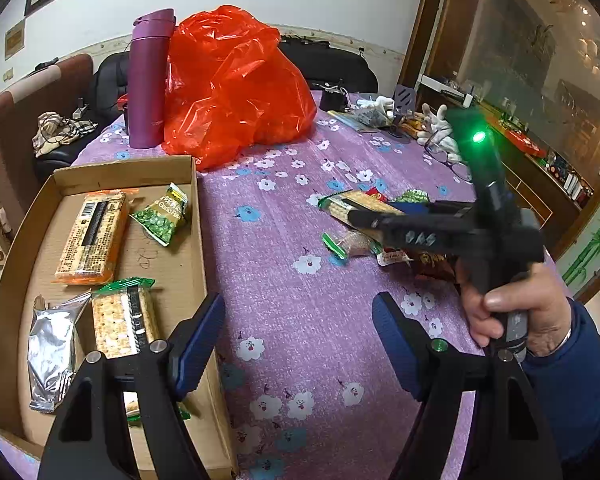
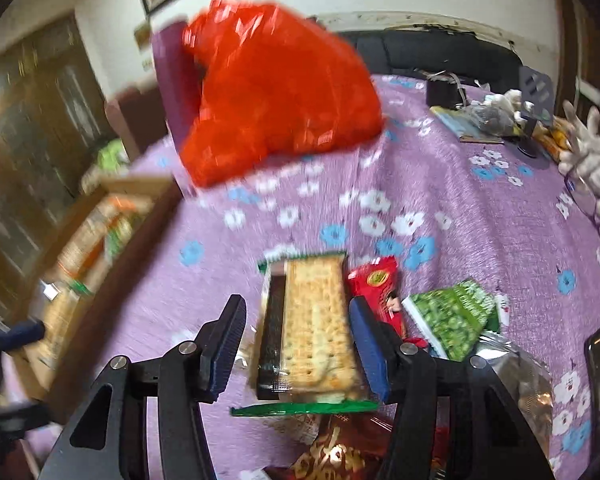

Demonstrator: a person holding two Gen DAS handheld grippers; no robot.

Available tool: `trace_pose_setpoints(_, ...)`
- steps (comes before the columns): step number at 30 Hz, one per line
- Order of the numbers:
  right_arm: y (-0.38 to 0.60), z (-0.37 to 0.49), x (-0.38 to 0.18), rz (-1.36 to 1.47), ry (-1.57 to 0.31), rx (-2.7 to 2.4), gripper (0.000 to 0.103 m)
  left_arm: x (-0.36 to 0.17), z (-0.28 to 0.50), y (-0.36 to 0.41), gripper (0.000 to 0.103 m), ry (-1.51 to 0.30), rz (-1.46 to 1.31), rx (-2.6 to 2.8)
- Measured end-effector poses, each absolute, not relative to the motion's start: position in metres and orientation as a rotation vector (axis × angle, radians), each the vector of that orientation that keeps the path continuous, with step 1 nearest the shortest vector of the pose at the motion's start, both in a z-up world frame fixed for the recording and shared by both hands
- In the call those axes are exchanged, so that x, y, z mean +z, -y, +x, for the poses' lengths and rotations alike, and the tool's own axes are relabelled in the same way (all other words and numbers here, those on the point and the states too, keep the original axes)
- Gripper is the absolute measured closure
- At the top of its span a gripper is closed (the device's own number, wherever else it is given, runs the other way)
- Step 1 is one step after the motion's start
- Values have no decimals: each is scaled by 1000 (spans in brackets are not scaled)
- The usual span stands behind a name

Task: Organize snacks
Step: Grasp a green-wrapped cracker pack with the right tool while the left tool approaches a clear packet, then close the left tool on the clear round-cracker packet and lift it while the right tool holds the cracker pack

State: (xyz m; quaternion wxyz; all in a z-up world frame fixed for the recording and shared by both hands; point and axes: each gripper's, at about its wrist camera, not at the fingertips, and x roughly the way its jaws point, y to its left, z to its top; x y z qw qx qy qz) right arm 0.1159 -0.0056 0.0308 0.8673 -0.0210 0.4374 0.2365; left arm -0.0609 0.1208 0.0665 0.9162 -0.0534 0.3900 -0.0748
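Your right gripper's fingers [image 2: 370, 344] stand apart on either side of the cracker pack [image 2: 312, 328]: the right pad sits at the pack's edge, the left one is clear of it, so nothing is gripped yet. The left gripper [image 1: 298, 344] hangs open and empty over the counter [image 1: 284, 240], just beside the cardboard tray [image 1: 100, 176].

The pack lies on the loose pile, beside a red packet [image 2: 374, 284] and a green pea bag [image 2: 456, 314].

Risks noted:
- The right-wrist view is blurred. Closing before the gripper steadies could seat the pads off-centre and let the pack twist out.
- The red packet lies against the right pad. It could be pinched along with the crackers and dragged off the pile.
- A hard squeeze will likely crush the crackers.
- The tray already holds four packets. A careless drop could land on them.
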Motion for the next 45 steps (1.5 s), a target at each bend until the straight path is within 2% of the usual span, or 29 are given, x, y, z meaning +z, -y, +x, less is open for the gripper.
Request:
trace_pose_setpoints(3,10,118,26,-27,-925,500,52,66,-56,-116,28,-814,-92,-164)
trace_pose_setpoints(10,40,113,46,145,-876,513,52,66,-19,-92,28,-883,-112,-187)
trace_pose_setpoints(16,67,111,55,271,-842,463,52,45,30,-76,28,-973,-180,-142)
trace_pose_setpoints(21,84,111,62,347,-822,440,52,23,49,-59,39,-1004,-160,-156)
trace_pose_setpoints(22,86,111,64,358,-819,442,52,20,50,-56,43,-1002,-142,-151)
trace_pose_setpoints(23,88,110,65,371,-815,445,52,16,52,-52,54,-1005,-114,-145)
trace_pose_setpoints(24,88,109,66,377,-814,450,52,13,53,-50,57,-1011,-100,-146)
trace_pose_setpoints(29,82,104,67,365,-809,470,52,10,54,-49,59,-961,-70,-131)
trace_pose_setpoints(31,78,102,66,355,-808,481,52,12,55,-49,62,-954,-68,-131)
trace_pose_setpoints(32,77,101,66,349,-806,484,52,12,55,-49,69,-949,-62,-131)
trace_pose_setpoints(45,61,95,61,317,-832,532,52,19,47,-51,72,-913,-98,-179)
